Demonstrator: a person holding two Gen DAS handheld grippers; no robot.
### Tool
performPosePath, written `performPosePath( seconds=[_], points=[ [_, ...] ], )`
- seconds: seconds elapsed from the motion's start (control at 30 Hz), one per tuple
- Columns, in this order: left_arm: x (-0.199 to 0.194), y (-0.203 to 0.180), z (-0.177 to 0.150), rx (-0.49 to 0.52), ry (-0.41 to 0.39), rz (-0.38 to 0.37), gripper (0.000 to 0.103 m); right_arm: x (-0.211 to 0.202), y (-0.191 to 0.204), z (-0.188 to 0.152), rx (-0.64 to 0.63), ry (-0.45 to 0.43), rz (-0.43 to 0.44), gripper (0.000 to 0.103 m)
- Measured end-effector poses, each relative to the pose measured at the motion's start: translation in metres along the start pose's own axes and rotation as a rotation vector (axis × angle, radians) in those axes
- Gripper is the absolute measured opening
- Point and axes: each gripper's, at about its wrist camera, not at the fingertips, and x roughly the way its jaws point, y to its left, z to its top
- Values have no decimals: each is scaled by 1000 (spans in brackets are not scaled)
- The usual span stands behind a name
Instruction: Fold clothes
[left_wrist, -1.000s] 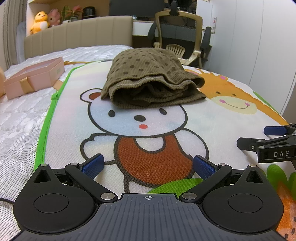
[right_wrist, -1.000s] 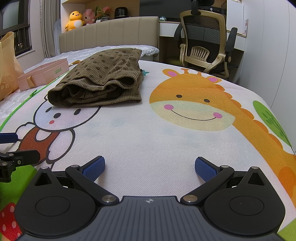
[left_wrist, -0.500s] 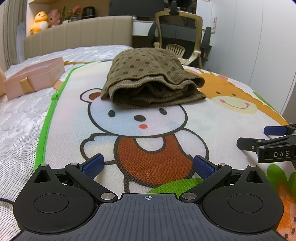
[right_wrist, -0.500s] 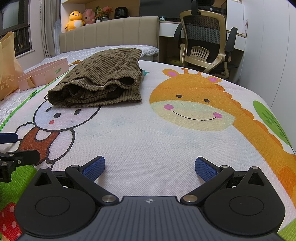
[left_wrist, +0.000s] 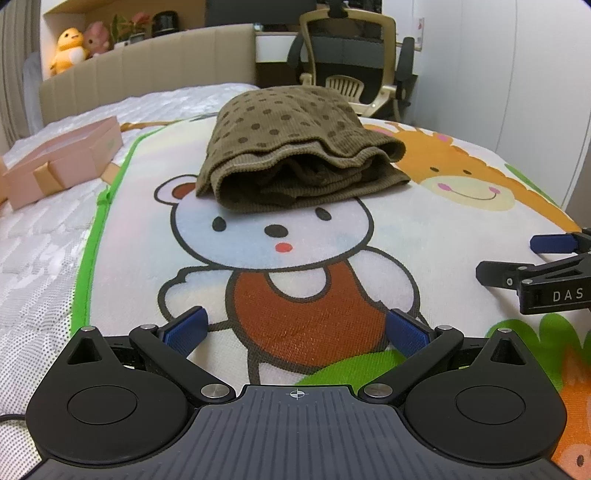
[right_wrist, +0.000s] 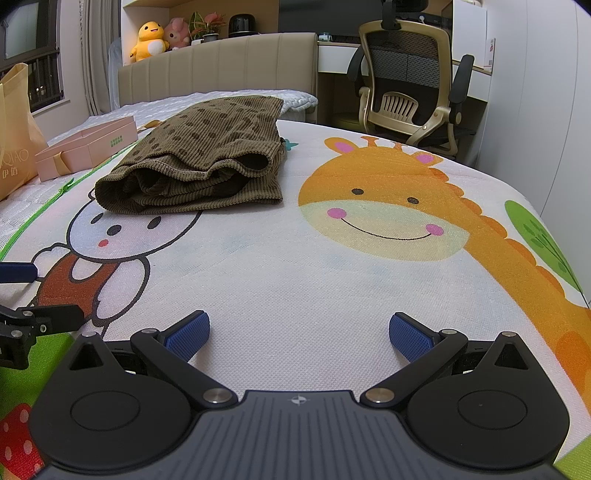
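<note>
A brown dotted corduroy garment (left_wrist: 295, 147) lies folded in a stack on the cartoon play mat (left_wrist: 424, 236), over the bear's head; it also shows in the right wrist view (right_wrist: 207, 158). My left gripper (left_wrist: 295, 330) is open and empty, low over the bear's red shirt, well short of the garment. My right gripper (right_wrist: 299, 332) is open and empty over the white part of the mat (right_wrist: 295, 280), to the right of the garment. Each gripper shows at the edge of the other's view.
A pink gift box (left_wrist: 62, 162) lies on the white mattress left of the mat. A yellow paper bag (right_wrist: 14, 129) stands at the far left. A mesh office chair (right_wrist: 410, 85) and desk stand beyond the bed; plush toys (right_wrist: 149, 38) sit behind the headboard.
</note>
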Motion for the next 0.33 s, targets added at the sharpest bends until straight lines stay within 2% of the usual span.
performPosePath(
  seconds=[0.33],
  points=[
    [-1, 2, 0, -10, -12, -8, 103, 0, 0, 0, 0, 0, 0, 103]
  ],
)
